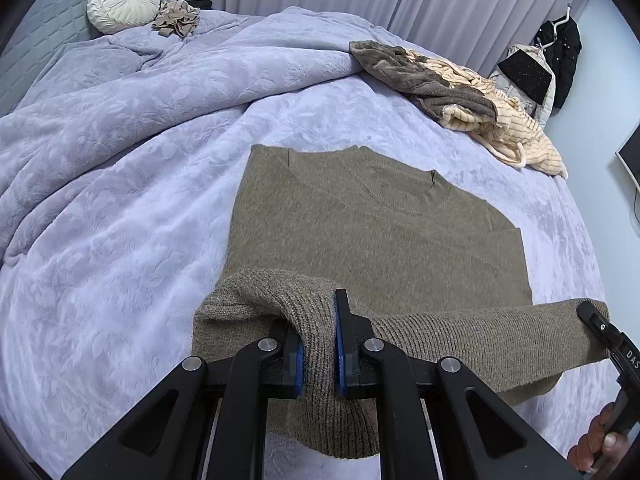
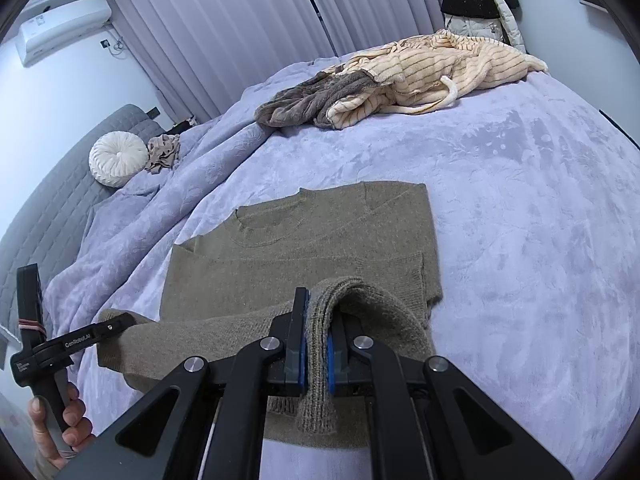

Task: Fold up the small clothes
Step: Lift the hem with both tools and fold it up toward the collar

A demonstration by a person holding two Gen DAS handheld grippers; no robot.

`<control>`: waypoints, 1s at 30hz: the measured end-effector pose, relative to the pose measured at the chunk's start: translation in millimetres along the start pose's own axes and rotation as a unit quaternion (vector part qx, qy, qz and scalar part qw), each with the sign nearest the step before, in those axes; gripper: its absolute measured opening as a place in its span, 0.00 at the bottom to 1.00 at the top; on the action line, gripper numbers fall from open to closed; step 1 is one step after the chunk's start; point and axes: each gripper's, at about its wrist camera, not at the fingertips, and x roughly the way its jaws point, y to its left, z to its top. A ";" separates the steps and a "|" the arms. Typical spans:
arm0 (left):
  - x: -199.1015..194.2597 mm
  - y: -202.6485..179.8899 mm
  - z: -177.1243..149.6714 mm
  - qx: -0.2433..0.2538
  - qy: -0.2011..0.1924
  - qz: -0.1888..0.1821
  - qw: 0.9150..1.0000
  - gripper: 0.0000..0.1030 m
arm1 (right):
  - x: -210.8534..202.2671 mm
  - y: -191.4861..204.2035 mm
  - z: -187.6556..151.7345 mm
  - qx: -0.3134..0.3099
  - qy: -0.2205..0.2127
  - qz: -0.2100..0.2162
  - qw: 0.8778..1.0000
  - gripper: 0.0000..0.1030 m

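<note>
An olive-brown knit sweater (image 1: 376,216) lies flat on the lilac bed, neck away from me, its sleeves folded in over the body; it also shows in the right wrist view (image 2: 304,248). My left gripper (image 1: 318,344) is shut on the ribbed hem at the sweater's near left corner, lifted into a fold. My right gripper (image 2: 317,344) is shut on the ribbed hem at the near right corner, also lifted. The hem stretches between them. Each gripper shows in the other's view, the right (image 1: 600,324) and the left (image 2: 116,326).
A heap of grey and cream striped clothes (image 1: 464,96) lies at the far side of the bed (image 2: 520,200). A bunched lilac duvet (image 1: 100,120), a round white cushion (image 1: 124,0) and a beige garment (image 1: 178,18) lie by the headboard. Coats (image 1: 556,60) hang by the wall.
</note>
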 end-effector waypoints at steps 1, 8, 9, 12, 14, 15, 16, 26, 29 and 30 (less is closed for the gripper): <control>0.5 -0.4 2.9 0.000 -0.001 -0.001 1.000 0.12 | 1.0 -0.5 1.9 0.001 -0.001 -0.001 1.000 0.07; 12.8 -5.6 23.1 0.005 -0.003 0.002 1.000 0.12 | 13.5 -4.6 16.0 0.015 0.000 -0.003 1.000 0.07; 14.6 -5.7 25.1 0.005 -0.002 0.002 1.000 0.12 | 15.8 -4.2 19.3 0.017 0.000 -0.002 1.000 0.07; 22.1 -7.3 34.3 0.006 0.001 0.005 1.000 0.12 | 23.9 -3.2 28.4 0.018 0.002 -0.004 1.000 0.07; 26.8 -9.4 40.6 0.008 0.003 0.005 1.000 0.12 | 29.2 -2.6 34.3 0.016 0.003 -0.008 1.000 0.07; 29.2 -10.6 44.1 0.009 0.004 0.006 1.000 0.12 | 32.1 -2.4 37.4 0.016 0.003 -0.009 1.000 0.07; 31.3 -11.5 46.9 0.010 0.004 0.006 1.000 0.12 | 35.2 -2.4 40.6 0.016 0.004 -0.011 1.000 0.07; 73.6 -18.9 82.1 0.012 0.029 0.008 0.999 0.12 | 77.3 -19.8 67.2 0.046 0.028 -0.018 0.998 0.07; 89.0 -22.3 93.3 0.014 0.037 0.007 0.999 0.12 | 92.9 -25.4 73.2 0.053 0.035 -0.026 0.998 0.07; 94.1 -23.3 95.9 0.014 0.040 0.008 0.999 0.12 | 97.8 -27.2 74.8 0.054 0.038 -0.029 0.997 0.07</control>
